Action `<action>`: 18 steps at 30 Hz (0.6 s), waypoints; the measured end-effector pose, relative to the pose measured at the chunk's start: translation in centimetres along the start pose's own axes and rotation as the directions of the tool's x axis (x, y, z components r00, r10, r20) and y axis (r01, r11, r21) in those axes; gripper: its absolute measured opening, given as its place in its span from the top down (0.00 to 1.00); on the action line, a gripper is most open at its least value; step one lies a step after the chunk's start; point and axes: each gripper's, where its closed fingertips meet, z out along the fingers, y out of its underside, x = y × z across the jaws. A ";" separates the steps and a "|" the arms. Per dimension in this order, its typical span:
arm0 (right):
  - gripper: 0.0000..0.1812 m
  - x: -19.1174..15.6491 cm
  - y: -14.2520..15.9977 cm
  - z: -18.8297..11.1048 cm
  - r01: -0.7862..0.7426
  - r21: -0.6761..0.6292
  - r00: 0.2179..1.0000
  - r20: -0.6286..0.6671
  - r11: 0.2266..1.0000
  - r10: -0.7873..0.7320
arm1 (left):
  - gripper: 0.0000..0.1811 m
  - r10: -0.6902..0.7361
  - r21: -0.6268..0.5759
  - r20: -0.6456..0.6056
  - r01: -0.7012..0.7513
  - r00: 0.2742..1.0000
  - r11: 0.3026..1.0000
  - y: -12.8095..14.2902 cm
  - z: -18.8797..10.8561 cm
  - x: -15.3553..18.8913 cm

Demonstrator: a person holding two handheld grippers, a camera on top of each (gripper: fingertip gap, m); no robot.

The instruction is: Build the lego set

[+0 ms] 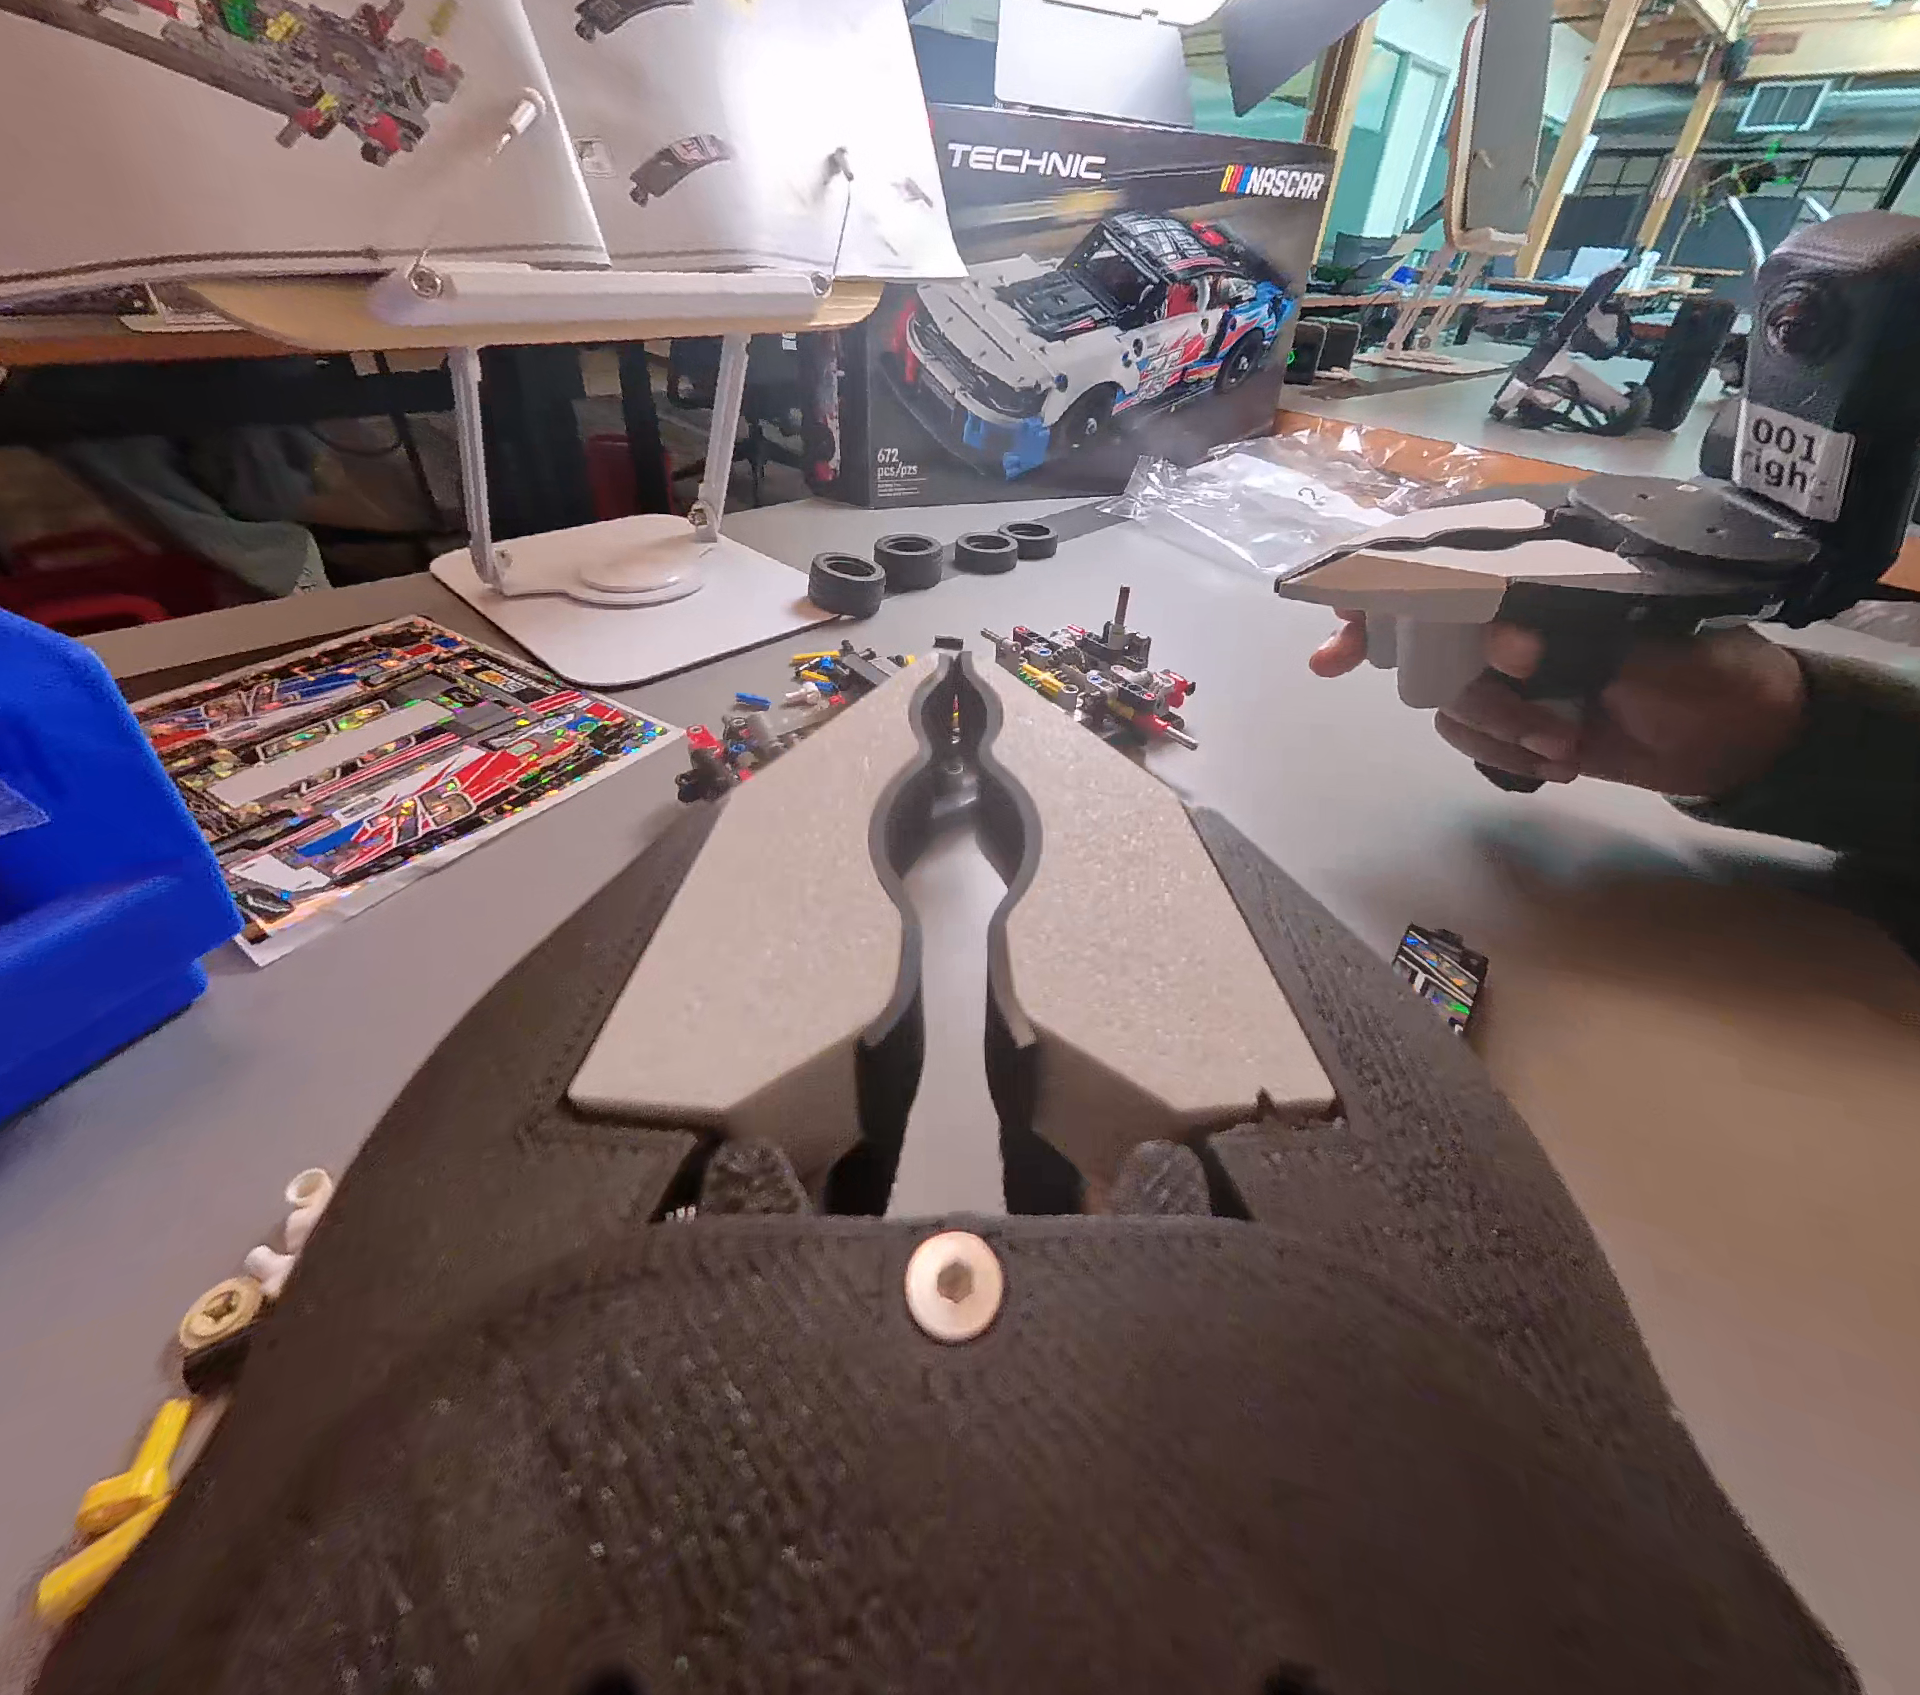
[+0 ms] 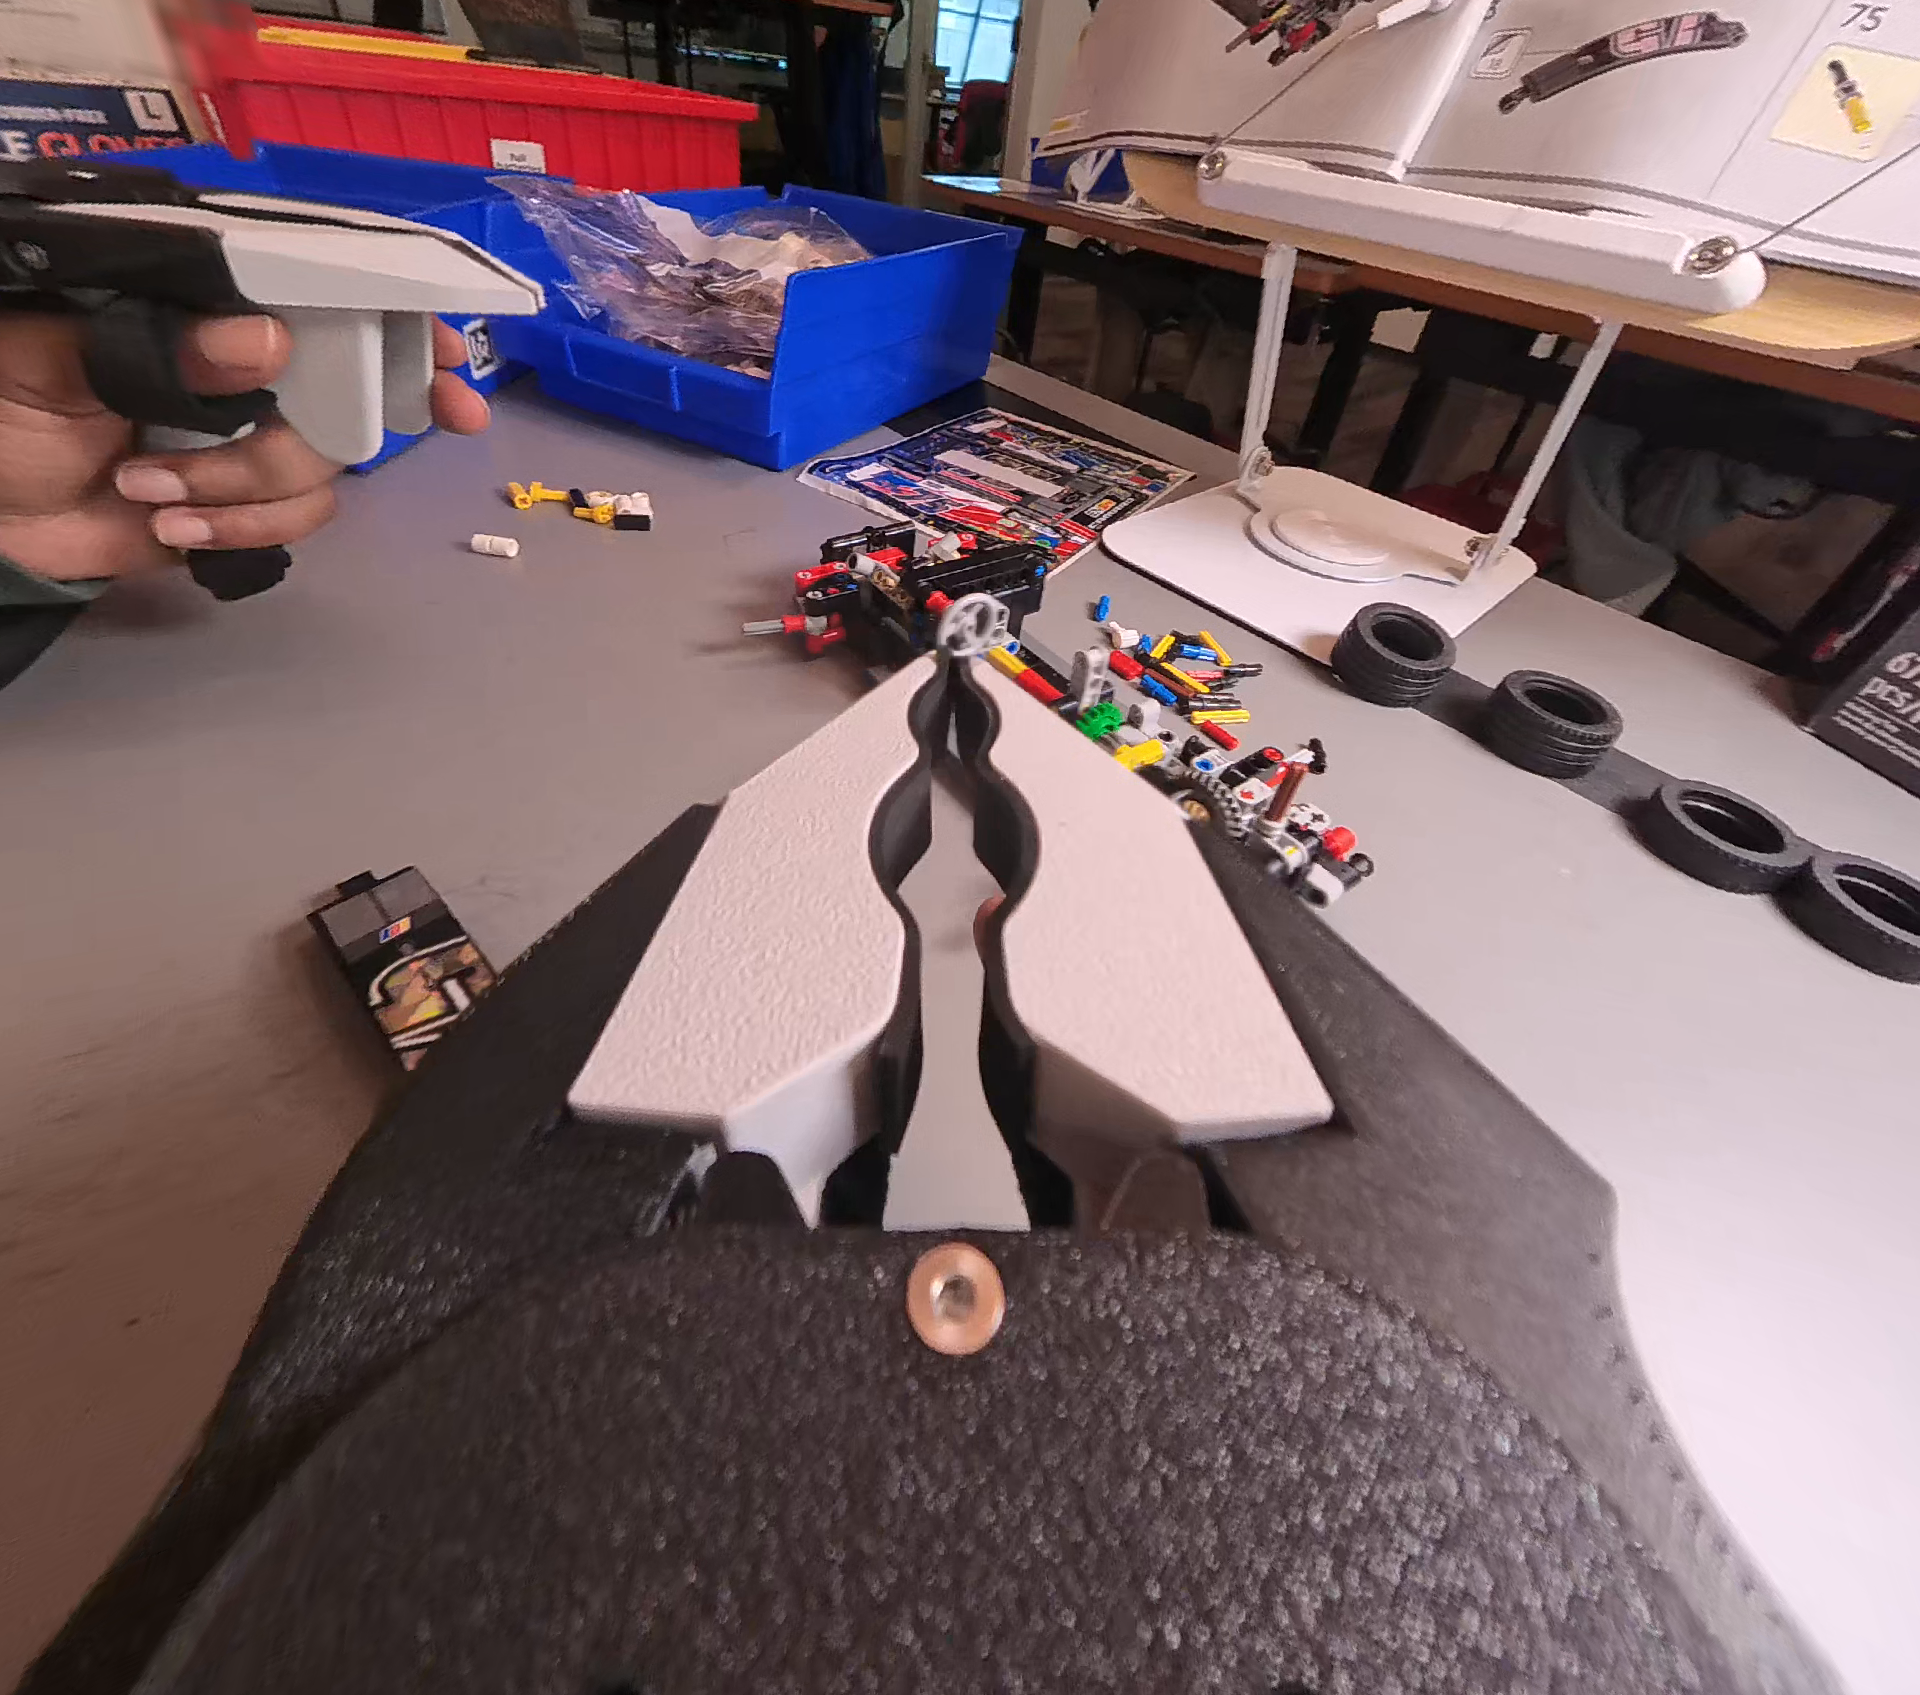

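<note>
Mid-table, above the parts scatter, the right gripper (image 2: 954,677) is clenched, fingertips together; whether it pinches the small grey round steering-wheel piece (image 2: 974,625) at its tips is not clear. Left gripper (image 1: 954,671) is also clenched, nothing visibly between its tips.

Just beyond the tips lies the half-built black-and-red beam chassis (image 2: 914,591), next to a loose pile of small coloured plastic pins and axles (image 2: 1174,689). The glossy sticker sheet (image 2: 997,482) sits toward the far edge, with the white book stand (image 2: 1320,549) and four black rubber tyres (image 2: 1548,720) further right.

Handling, as a judgement: the chassis is light and rigid, but its pin joints may pop apart, so take it by the thick black beams, not the protruding axles. Pins are tiny and slick.

Both grippers are held level over the grey table (image 2: 416,762), pistol-grip, pointing toward the far edge.
</note>
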 end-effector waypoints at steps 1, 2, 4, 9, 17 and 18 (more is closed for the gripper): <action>1.00 0.5 -0.2 0.1 0.000 0.010 1.000 -0.019 1.000 0.000 | 1.00 -0.012 0.001 -0.002 0.012 1.000 1.000 0.0 0.0 -0.1; 1.00 1.3 -0.6 0.1 0.000 0.024 0.999 -0.045 1.000 0.001 | 1.00 -0.022 0.001 -0.002 0.022 1.000 1.000 0.1 0.0 -0.2; 1.00 3.4 -1.9 0.5 0.013 0.051 0.994 -0.107 0.999 -0.007 | 1.00 -0.036 -0.002 0.004 0.036 0.999 0.999 0.3 0.1 -0.5; 0.99 9.2 -7.5 1.1 -0.017 0.191 0.976 -0.211 0.981 0.058 | 1.00 -0.040 0.011 0.041 0.040 0.998 0.999 0.0 -0.2 -1.2; 1.00 15.0 -15.2 6.0 0.110 0.272 0.957 -0.290 0.956 -0.028 | 1.00 -0.036 0.025 0.062 0.034 0.997 0.999 -0.2 -0.3 -1.5; 1.00 15.6 -15.9 6.9 0.121 0.270 0.956 -0.291 0.955 -0.039 | 1.00 -0.035 0.025 0.059 0.034 0.998 0.999 -0.2 -0.3 -1.4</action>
